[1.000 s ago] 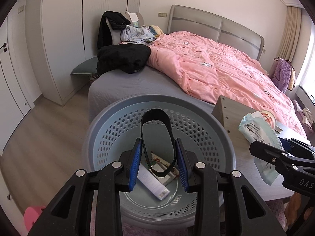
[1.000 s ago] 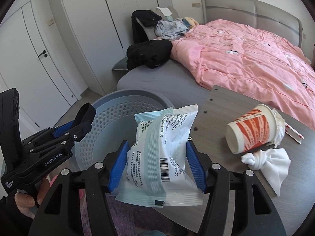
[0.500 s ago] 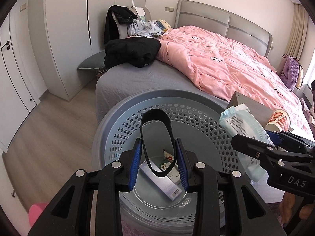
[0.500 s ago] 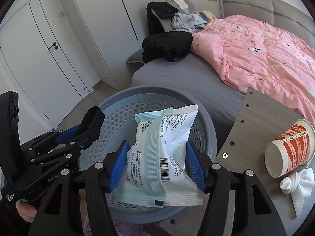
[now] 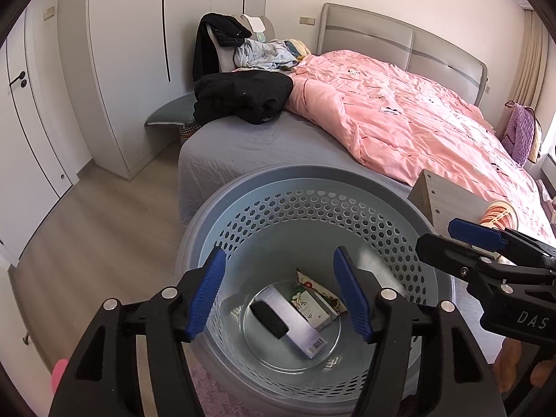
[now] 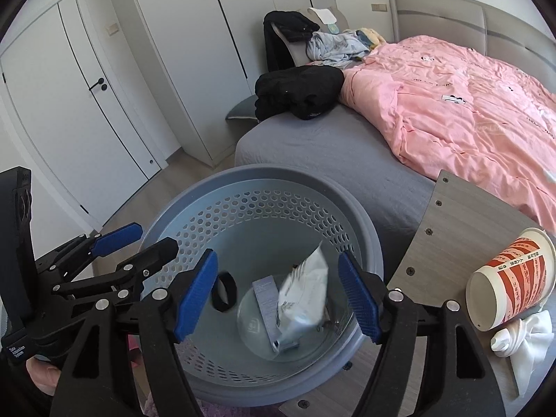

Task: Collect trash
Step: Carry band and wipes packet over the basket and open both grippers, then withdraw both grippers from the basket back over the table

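Both my grippers, left [image 5: 279, 290] and right [image 6: 278, 293], over bin [image 6: 365, 229], jaws opening, nothing between. Pack [image 6: 304, 295], band [image 6: 224, 291] inside. Cup [image 6: 510, 283] on table [image 6: 451, 215], mouth toward right gripper, nearer it.

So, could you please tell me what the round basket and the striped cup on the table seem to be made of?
The basket looks like moulded plastic, grey-blue and matt, with regular hexagonal holes in its wall. The cup seems to be paper or coated card, with printed orange-red stripes and a thin rolled rim; I cannot tell which.
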{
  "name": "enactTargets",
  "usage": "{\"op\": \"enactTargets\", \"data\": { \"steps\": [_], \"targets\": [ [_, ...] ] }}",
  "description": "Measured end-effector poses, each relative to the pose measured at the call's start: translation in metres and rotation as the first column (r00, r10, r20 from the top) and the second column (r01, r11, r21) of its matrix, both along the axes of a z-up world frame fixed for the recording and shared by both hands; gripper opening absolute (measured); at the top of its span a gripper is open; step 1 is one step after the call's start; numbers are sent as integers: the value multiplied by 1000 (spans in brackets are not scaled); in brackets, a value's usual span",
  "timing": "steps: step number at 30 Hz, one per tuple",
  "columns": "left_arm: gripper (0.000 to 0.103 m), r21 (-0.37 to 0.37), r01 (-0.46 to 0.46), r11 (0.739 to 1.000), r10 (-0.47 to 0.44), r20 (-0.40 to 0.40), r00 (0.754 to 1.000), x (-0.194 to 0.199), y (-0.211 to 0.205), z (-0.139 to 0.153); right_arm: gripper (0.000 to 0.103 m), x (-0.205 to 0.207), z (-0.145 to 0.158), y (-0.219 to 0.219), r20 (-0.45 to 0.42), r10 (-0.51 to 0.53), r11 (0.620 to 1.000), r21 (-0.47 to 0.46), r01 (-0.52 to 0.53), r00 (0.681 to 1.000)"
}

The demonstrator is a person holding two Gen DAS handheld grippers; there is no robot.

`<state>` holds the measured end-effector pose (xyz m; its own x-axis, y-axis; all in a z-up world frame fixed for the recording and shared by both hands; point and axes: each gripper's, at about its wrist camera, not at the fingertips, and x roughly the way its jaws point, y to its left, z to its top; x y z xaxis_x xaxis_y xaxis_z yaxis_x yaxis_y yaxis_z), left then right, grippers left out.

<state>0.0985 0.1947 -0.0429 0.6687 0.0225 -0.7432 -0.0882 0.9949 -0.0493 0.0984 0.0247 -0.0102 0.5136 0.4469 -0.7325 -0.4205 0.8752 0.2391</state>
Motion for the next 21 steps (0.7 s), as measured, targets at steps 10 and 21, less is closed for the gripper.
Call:
{"op": "enactTargets", "data": {
  "steps": [10,21],
  "targets": [
    [65,6,-13,1000,13,-5,1000,-6,-1,-1,70,-3,-4,-6,-18,-10,1000,6,10,1000],
    [65,1,3,1000,-3,-2,1000,-12,-6,2,70,-13,-1,-20,-13,-44,999,25,44,999]
  ]
}}
